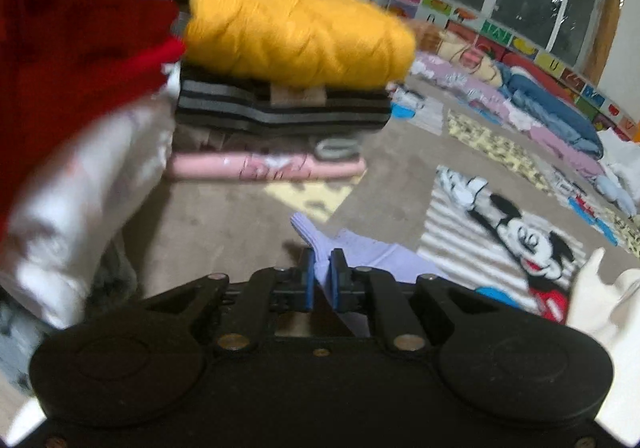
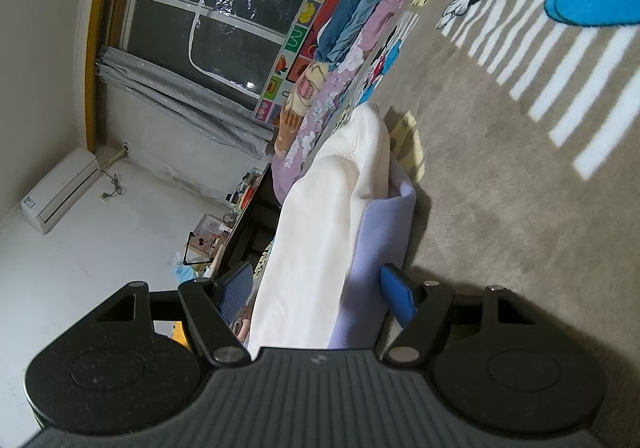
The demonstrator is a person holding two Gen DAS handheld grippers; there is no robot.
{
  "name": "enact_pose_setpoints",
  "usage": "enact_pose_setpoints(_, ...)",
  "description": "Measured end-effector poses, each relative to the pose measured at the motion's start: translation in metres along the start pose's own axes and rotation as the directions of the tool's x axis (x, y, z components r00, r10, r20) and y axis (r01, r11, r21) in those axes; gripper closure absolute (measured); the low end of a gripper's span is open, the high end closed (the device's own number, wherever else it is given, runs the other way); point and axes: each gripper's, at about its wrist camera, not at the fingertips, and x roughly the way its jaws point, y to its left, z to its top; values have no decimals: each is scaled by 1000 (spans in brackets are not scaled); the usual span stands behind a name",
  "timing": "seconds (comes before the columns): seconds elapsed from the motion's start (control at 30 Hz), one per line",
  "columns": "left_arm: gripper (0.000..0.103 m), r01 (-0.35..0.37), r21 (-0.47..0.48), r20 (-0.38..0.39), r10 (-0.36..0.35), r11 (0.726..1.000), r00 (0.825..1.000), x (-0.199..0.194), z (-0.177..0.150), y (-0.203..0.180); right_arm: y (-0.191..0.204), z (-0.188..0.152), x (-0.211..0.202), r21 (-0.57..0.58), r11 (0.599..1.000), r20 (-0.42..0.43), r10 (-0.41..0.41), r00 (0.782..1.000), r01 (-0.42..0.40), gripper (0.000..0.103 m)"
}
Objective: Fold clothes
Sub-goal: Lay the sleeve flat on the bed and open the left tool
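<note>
Yellow knit [image 1: 300, 27] atop folded stack [image 1: 280, 135]

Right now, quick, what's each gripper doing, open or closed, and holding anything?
Left gripper: closed on the pale lilac cloth.
Right gripper: open wide, with the cream and lilac folded garment between its fingers; grip cannot be told.

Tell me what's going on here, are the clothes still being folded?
A person with a gripper in each hand is mid-fold on a carpeted floor. The left gripper is shut on a lavender garment. The right gripper has its jaws wide around a cream and lavender bundle; whether its pads press is unclear. A folded stack, topped by a yellow knit, already sits nearby.
</note>
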Motion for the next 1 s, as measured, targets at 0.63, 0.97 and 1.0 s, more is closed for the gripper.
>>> enact_pose_setpoints(0.63,50,-187,79,-26,190,979,981,-27,-1,-31,0,0,-1,6,1000,7,-6,1000,6,35)
enact_pose_setpoints(0.97,50,-1,218,-68,16,976,998,-38,-17,-85,25,-17,-17,-50,986,15,-159,987,159,36)
enact_pose_setpoints(1.0,50,11,228,-102,13,974,995,-25,-18,-89,29,-21,-19,-60,982,9,-178,984,178,36)
